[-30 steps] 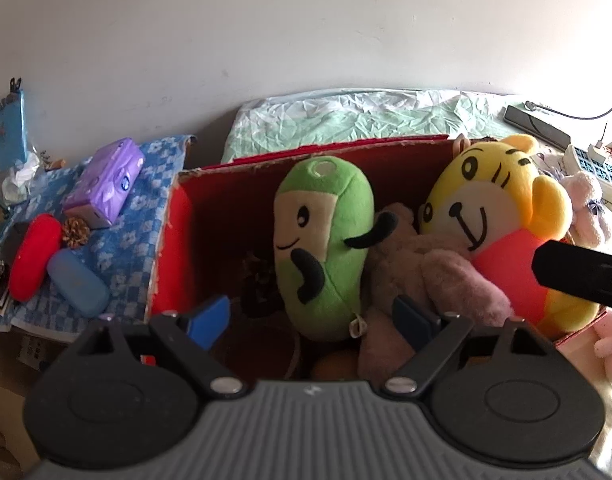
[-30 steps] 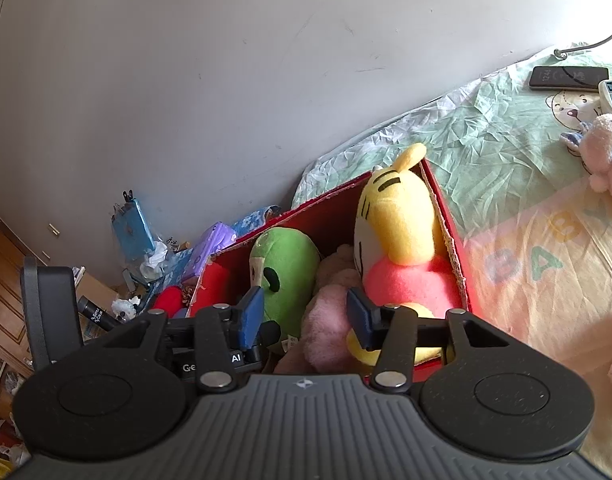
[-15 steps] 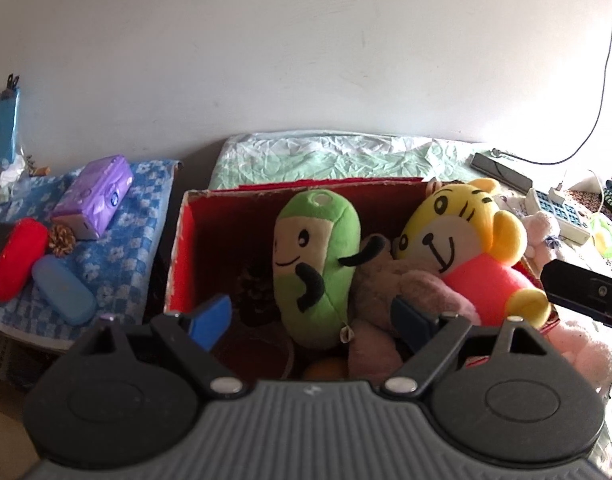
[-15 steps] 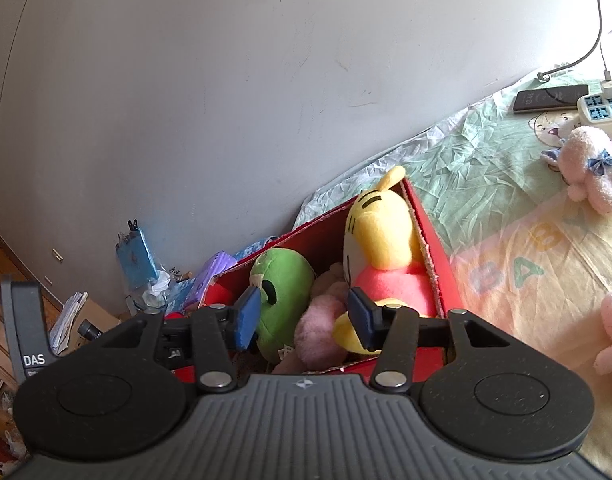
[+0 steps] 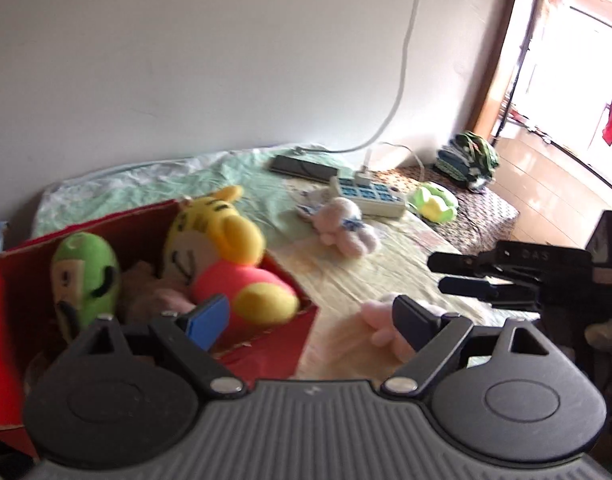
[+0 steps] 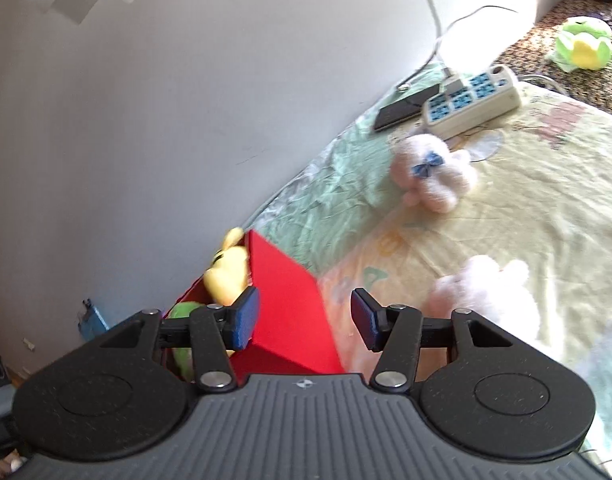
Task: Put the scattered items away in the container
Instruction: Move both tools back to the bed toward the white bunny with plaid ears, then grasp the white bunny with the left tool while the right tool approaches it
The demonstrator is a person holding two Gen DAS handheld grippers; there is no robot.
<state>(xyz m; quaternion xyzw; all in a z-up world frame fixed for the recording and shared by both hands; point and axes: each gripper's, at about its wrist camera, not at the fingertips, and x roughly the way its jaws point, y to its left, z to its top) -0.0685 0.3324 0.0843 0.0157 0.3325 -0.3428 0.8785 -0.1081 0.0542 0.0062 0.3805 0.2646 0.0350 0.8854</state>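
Both empty, the wide-open left gripper (image 5: pixel 310 322) and opening right gripper (image 6: pixel 304 318) face the near pink plush (image 6: pixel 482 292), right of the red box (image 6: pixel 290 312), for boxing.

The bed (image 6: pixel 546 208) carries a crumpled green and pale yellow printed sheet. Directly on it: a red box (image 5: pixel 266 350) near the wall end, two pink plush toys (image 6: pixel 434 176) (image 6: pixel 486 292) lying apart, a white power strip (image 6: pixel 472 100), and a flat dark device (image 6: pixel 406 108), possibly a phone. A green-and-yellow plush (image 6: pixel 582 44) lies on the patterned brown cover (image 5: pixel 486 208) beyond.
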